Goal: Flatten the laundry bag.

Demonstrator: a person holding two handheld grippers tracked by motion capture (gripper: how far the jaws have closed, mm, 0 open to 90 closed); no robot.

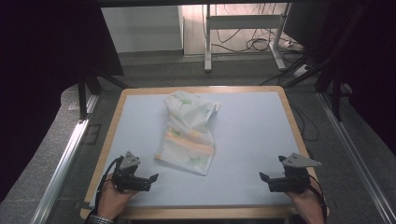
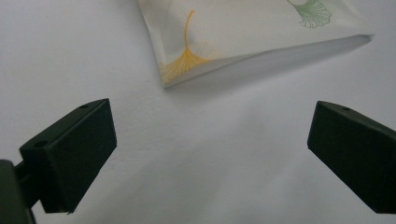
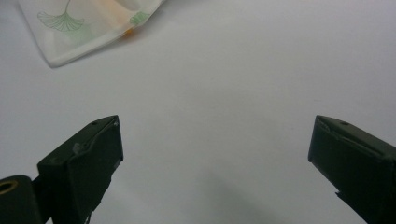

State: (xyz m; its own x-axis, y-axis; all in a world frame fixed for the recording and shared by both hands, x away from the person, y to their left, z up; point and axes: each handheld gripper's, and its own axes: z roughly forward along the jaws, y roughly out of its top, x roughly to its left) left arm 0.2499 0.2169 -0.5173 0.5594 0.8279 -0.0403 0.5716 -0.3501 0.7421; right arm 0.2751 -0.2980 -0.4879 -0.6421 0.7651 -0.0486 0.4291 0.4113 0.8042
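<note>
Left hand-held gripper (image 1: 148,179): jaws spread wide, holding nothing, touching nothing; it sits over the near left part of the desk (image 1: 252,140), held by the person's left hand (image 1: 111,196)
Right hand-held gripper (image 1: 265,179): jaws also spread wide and empty, over the near right part of the desk, held by the right hand (image 1: 308,200)
Cloth (image 1: 189,133): a white, crumpled, loosely folded piece printed with green and orange ginkgo leaves, lying on the desk between the two hand-held grippers and farther from the person, apart from both
Left gripper view: near corner of the cloth (image 2: 252,32) lies ahead of the open jaws, with bare desk surface between; its upper part is cut off by the frame edge
Right gripper view: another corner of the cloth (image 3: 79,32) shows at upper left, well ahead of the jaws, the rest cut off
Hard to make out: how many layers the cloth has, and what its far bunched end hides
Containers: cannot tell of any on the desk
</note>
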